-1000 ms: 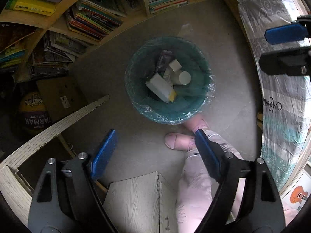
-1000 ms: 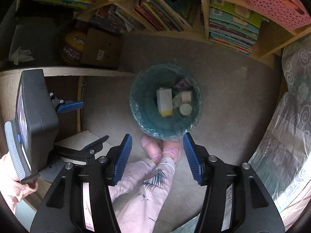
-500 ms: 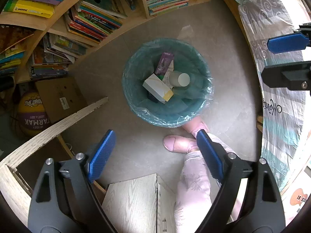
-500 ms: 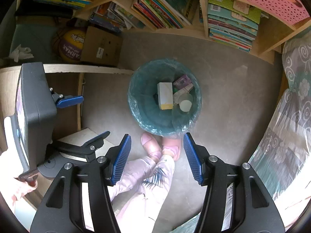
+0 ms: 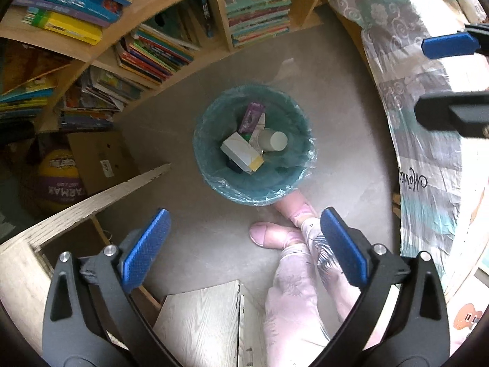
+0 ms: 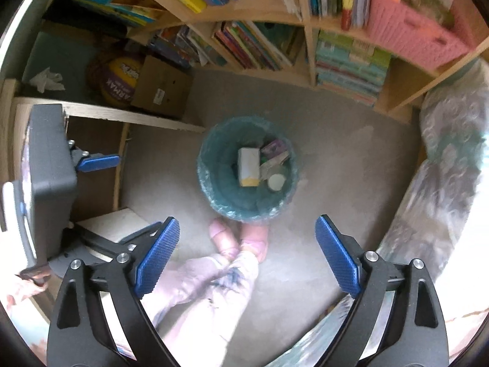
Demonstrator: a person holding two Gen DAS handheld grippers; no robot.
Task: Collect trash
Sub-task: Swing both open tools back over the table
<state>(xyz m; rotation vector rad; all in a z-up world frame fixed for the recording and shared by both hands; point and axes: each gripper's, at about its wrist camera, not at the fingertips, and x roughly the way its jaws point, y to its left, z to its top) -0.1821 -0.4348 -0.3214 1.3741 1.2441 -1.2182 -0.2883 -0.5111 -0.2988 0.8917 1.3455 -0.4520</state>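
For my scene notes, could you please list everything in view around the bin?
Trash bin: one, teal liner, on the floor, centre.
Box: one, white and yellow, in the bin.
Cup: one, white, in the bin.
Packet: one, purple, in the bin.
Cardboard box: one, brown, under the desk.
Ball: one, yellow and purple, beside the cardboard box.
Basket: one, pink, on the shelf.
Bookshelf: one, wooden, full of books.
Left tongs: blue pads, open, empty.
Right tongs: blue pads, open, empty.
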